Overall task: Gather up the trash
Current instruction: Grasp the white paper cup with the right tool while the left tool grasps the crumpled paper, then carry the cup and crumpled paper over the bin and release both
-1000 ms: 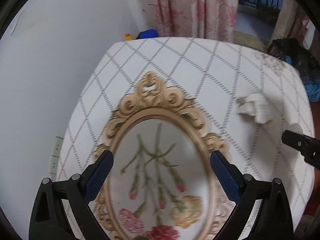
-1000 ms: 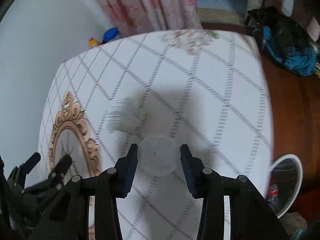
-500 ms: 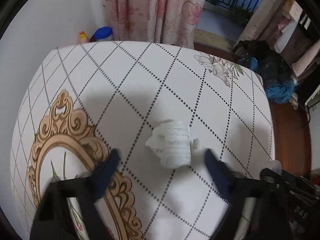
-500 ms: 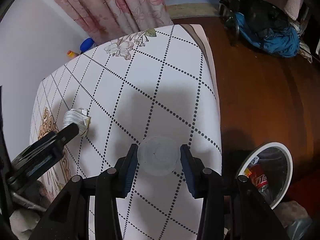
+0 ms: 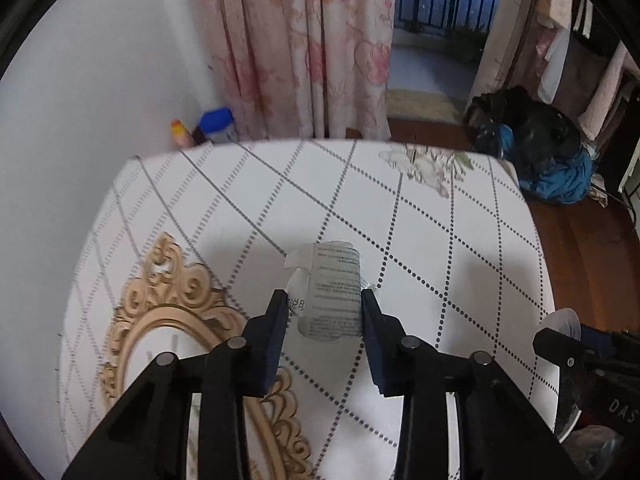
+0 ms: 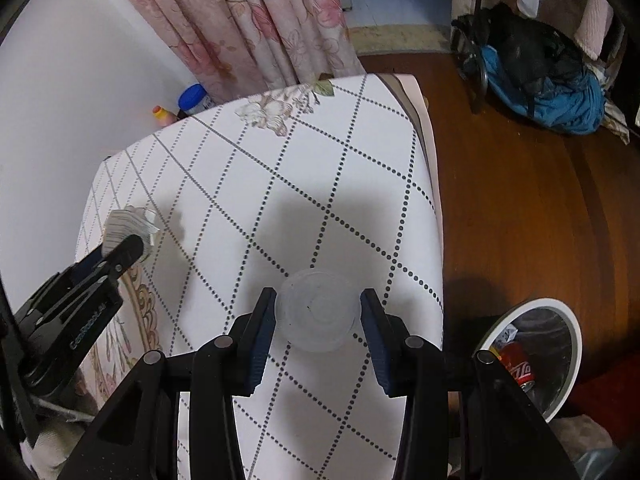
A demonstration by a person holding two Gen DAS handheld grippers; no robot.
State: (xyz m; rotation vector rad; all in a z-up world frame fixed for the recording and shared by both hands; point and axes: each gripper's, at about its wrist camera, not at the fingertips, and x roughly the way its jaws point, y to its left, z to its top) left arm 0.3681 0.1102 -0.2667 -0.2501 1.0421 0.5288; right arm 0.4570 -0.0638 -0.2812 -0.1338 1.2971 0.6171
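White diamond-checked tablecloth (image 5: pixel 440 240), left claw (image 5: pixel 324 308) clamped on paper (image 5: pixel 332 292), right claw (image 6: pixel 318 312) on cup (image 6: pixel 318 316).

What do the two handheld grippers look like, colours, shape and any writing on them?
Both are matte black plastic with open triangular cut-outs in the frames and round silver pivot pins. The left gripper and right gripper each carry two flat dark-blue finger pads. Pale lettering runs along each gripper's side, seen from the other camera, too blurred to read. No cables, hands or sleeves are visible.
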